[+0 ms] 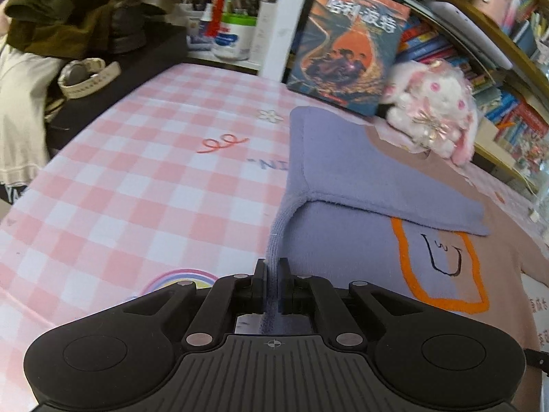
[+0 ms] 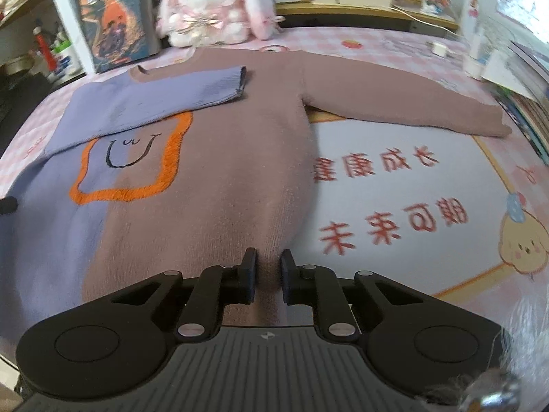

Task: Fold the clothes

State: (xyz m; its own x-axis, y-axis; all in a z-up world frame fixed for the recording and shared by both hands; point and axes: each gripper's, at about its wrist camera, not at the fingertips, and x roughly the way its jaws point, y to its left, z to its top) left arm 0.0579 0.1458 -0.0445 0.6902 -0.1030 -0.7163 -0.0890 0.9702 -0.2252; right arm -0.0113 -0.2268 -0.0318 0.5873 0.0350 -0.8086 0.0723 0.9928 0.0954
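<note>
A knit sweater (image 2: 223, 137), half purple and half brown, lies flat on the pink table cover (image 2: 394, 189), with an orange toast outline and a smiling face on its chest. Its purple sleeve (image 2: 154, 96) is folded across the chest, and the brown sleeve (image 2: 411, 106) stretches out to the right. My left gripper (image 1: 273, 267) is shut on the purple side edge of the sweater (image 1: 343, 240), and a ridge of fabric rises from between its pads. My right gripper (image 2: 268, 264) pinches a fold of brown fabric at the lower hem.
A white and pink plush rabbit (image 2: 212, 3) and an upright book (image 2: 113, 17) stand just behind the collar. A wristwatch (image 1: 85, 77) and dark clothing lie at the far left. Tubs of pens (image 1: 233, 31) and bookshelves (image 1: 497, 68) line the back. A small white charger (image 2: 438, 48) lies at the far right.
</note>
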